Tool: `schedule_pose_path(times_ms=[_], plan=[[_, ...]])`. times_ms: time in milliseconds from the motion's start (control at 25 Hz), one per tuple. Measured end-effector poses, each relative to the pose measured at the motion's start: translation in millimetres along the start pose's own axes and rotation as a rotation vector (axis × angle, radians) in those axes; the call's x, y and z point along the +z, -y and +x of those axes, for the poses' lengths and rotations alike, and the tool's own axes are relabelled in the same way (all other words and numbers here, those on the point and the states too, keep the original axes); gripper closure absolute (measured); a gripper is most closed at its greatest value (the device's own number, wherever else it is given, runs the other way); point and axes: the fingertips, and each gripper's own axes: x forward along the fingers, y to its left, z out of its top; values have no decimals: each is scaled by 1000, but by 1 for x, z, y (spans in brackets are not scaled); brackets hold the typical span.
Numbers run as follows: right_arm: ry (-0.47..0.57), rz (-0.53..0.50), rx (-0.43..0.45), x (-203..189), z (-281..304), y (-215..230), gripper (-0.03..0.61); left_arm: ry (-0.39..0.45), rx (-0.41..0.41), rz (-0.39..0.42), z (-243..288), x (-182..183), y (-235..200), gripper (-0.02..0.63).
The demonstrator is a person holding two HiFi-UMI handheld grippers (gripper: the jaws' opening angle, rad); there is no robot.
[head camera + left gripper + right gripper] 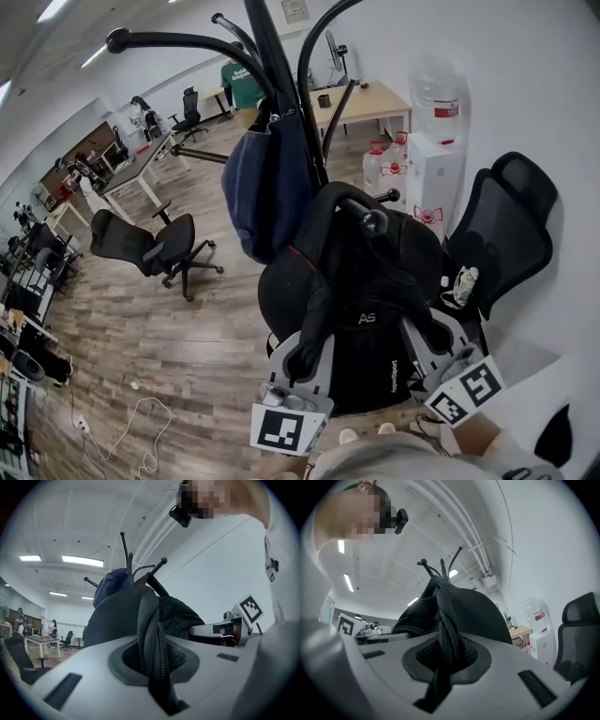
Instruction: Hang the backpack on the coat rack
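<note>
Backpack: black fabric backpack (370, 309) held up off the wood floor (141, 319), its top pressed against a ball-tipped hook (373, 222) of the rack.
Hanging state: cannot tell whether any loop is over that hook; fits both a pack on its way onto the tip and one seated but not let go.
Left gripper (302, 361): jaws pinching a padded mesh shoulder strap (152, 634), which fills the gap.
Right gripper (439, 342): jaws clamped on the other shoulder strap (443, 639), likewise.
Rack: black metal coat rack (281, 66), pole just behind the pack, curved arms spreading above.
Neighbour on rack: navy blue cloth bag (267, 187) hanging from an upper arm, touching the pack's upper left side.
Nearby: black mesh office chair (506, 225) at the right, white water dispenser (436, 169) behind it.
Risk, drop: loop short of the ball tip, so the pack falls to the floor once freed.
Risk, snag: strap catching the navy bag and dragging it off.
Risk, tipping: two loads on one side leaning the rack.
</note>
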Motion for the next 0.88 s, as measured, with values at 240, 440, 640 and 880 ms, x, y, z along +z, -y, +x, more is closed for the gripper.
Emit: schedule_pose_path(times_ms=[240, 440, 640, 880], plan=[[20, -57, -10, -5, -11, -20, 546, -10, 0, 51, -21, 0, 6, 563], [25, -85, -25, -3, -12, -25, 546, -8, -22, 97, -24, 5, 7, 531], [24, -86, -53, 4, -17, -13, 504, 15, -65, 101, -17, 11, 18, 484], [63, -94, -148, 16, -30, -7, 437, 42, -116, 102, -23, 19, 13, 448]])
